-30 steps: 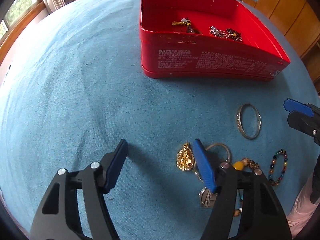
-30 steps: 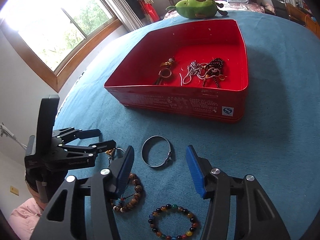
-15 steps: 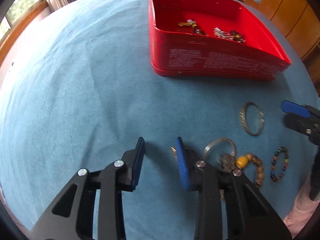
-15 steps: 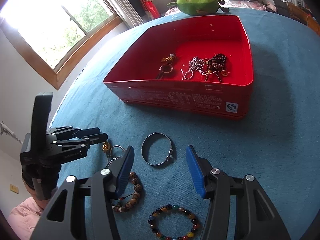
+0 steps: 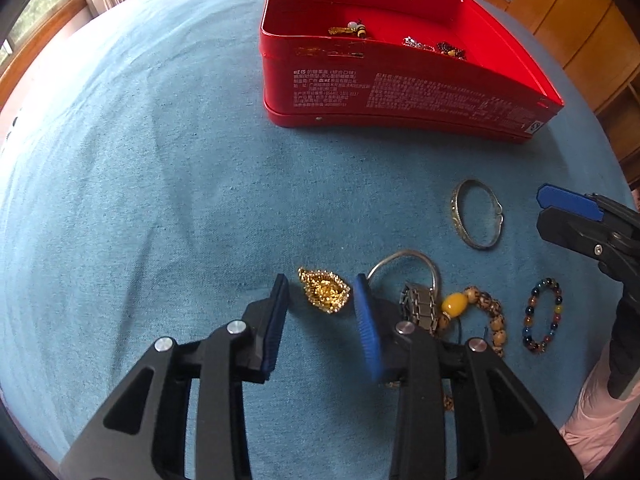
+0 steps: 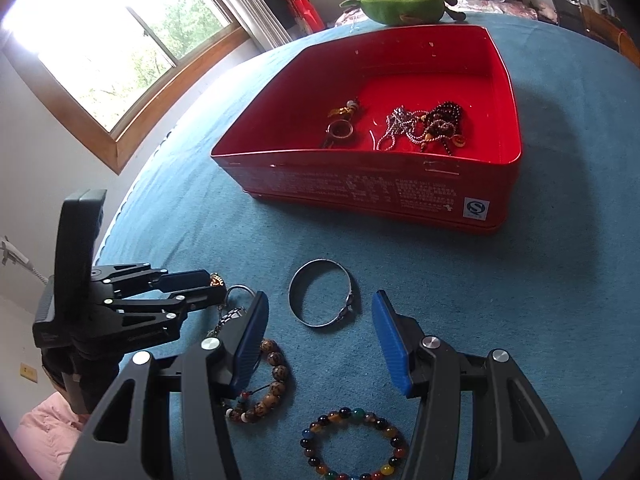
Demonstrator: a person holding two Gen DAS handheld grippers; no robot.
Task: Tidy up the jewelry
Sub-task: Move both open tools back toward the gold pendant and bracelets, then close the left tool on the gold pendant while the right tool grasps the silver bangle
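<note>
Near the red tin (image 5: 400, 92) that sits on the blue cloth-covered surface (image 5: 160, 180), loose jewelry lies in a cluster on the side of the tin's printed wall. Closest to that wall is a silver bangle (image 5: 477, 219), lying flat and apart from the tin. Farther from the tin, a gold pendant (image 5: 325, 290) rests on the cloth, and the left hand-held gripper (image 5: 320, 296) is released, its two blue pads standing either side of the pendant with a gap on each side, not yet pinching it. Just beside the pendant, farther from the tin than the bangle, lie a thin silver ring (image 5: 404, 266), a metal watch band (image 5: 418, 308) and a brown bead bracelet (image 5: 486, 320) with a yellow bead, all touching or overlapping. A multicoloured bead bracelet (image 5: 544, 314) lies apart from them.

The right hand-held gripper (image 6: 320, 336) is also released and holds nothing, its pads spread wide just short of the bangle (image 6: 322, 298) on the side away from the tin (image 6: 360, 188).

Inside the tin lie a dark ring with a gold charm (image 6: 340, 128) and a tangle of silver chain and dark beads (image 6: 424, 128). Beyond the tin's far wall sits a green plush toy (image 6: 400, 2).
</note>
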